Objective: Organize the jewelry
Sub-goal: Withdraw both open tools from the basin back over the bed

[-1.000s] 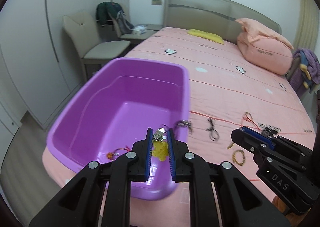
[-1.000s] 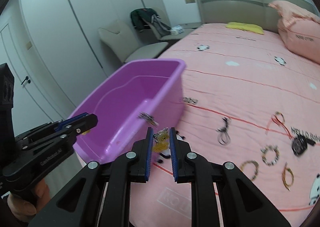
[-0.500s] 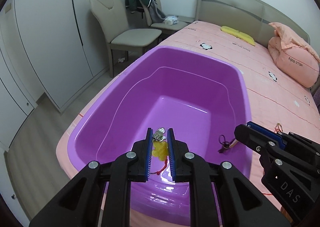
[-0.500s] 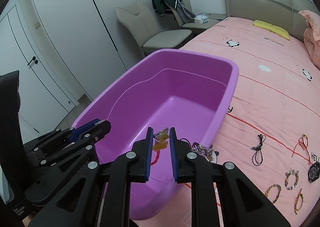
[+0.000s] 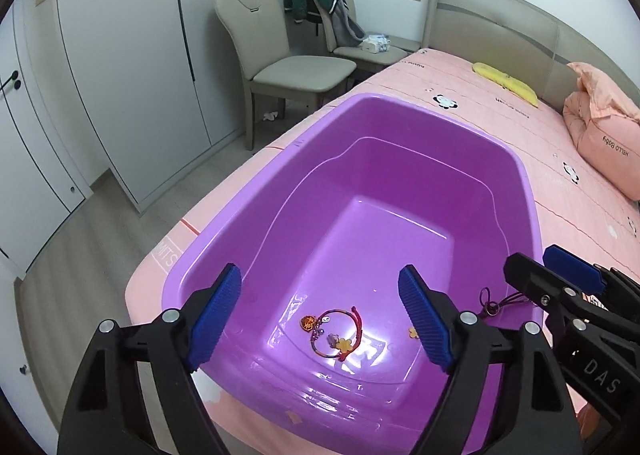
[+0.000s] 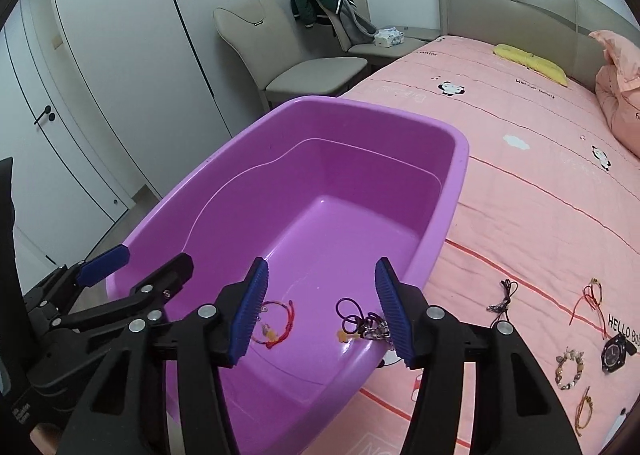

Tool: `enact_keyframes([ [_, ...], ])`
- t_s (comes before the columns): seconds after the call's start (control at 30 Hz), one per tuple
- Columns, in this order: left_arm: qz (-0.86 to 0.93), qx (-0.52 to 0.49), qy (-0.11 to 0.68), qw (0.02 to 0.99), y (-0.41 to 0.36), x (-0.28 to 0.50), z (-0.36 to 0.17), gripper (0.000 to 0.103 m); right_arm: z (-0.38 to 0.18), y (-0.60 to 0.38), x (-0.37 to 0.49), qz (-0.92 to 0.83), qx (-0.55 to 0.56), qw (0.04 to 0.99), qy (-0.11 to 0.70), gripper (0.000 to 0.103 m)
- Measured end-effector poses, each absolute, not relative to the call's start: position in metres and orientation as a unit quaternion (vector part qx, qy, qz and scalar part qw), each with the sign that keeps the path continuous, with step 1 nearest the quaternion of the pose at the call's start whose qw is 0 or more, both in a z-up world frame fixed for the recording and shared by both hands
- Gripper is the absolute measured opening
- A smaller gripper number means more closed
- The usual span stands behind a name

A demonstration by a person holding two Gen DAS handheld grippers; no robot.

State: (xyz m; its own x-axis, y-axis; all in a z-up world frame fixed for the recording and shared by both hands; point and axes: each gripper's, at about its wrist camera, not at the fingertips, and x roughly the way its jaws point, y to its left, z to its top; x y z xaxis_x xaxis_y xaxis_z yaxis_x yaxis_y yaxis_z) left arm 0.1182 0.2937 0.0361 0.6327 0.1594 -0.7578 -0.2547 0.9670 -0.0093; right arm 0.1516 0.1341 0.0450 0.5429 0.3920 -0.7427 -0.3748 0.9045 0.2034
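A purple plastic tub (image 5: 248, 211) (image 6: 452, 191) stands on the pink bed. On its floor lie a colourful cord bracelet with charms (image 5: 338, 335) (image 6: 276, 325) and a dark cord piece with metal charms (image 5: 494, 301) (image 6: 360, 321). My left gripper (image 5: 320, 315) is open and empty above the tub's near end. My right gripper (image 6: 320, 311) is open and empty over the tub, and shows at the right of the left wrist view (image 5: 560, 291). Several more pieces lie on the bed: a black cord (image 6: 502, 301), a red cord (image 6: 592, 295), a black watch (image 6: 614, 353), a beaded bracelet (image 6: 570, 369).
The tub sits at the bed's near left corner, beside the floor edge. Beige chairs (image 5: 288, 67) and a white wardrobe (image 5: 120, 55) stand beyond. A pink pillow (image 5: 604, 135) and a yellow cushion (image 5: 506, 83) lie at the headboard.
Both grippers came over the tub, each shut on a piece of jewelry. Both have opened wide, and the pieces now lie on the tub floor.
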Motion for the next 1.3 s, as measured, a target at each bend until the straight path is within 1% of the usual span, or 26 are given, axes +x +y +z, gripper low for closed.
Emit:
enact_keyframes([
  [0.03,0.115,-0.06,0.412,0.902,0.295,0.118,0.037,0.083,0.046,0.132,0.151,0.217,0.012,0.879,0.425,0.054],
  [0.27,0.121,-0.056,0.412,0.901,0.293,0.114,0.041,0.084,0.054,0.126,0.146,0.216,0.015,0.881,0.42,0.054],
  [0.37,0.125,-0.058,0.412,0.901,0.292,0.111,0.043,0.087,0.056,0.125,0.143,0.217,0.015,0.882,0.417,0.055],
  [0.83,0.121,-0.042,0.405,0.905,0.272,0.087,0.057,0.088,0.065,0.098,0.12,0.21,0.027,0.887,0.411,0.056],
  [0.93,0.119,-0.034,0.401,0.908,0.263,0.081,0.06,0.09,0.065,0.088,0.113,0.208,0.033,0.888,0.409,0.06],
  [1.3,0.107,-0.013,0.398,0.911,0.228,0.06,0.065,0.095,0.066,0.054,0.08,0.2,0.035,0.894,0.399,0.063],
])
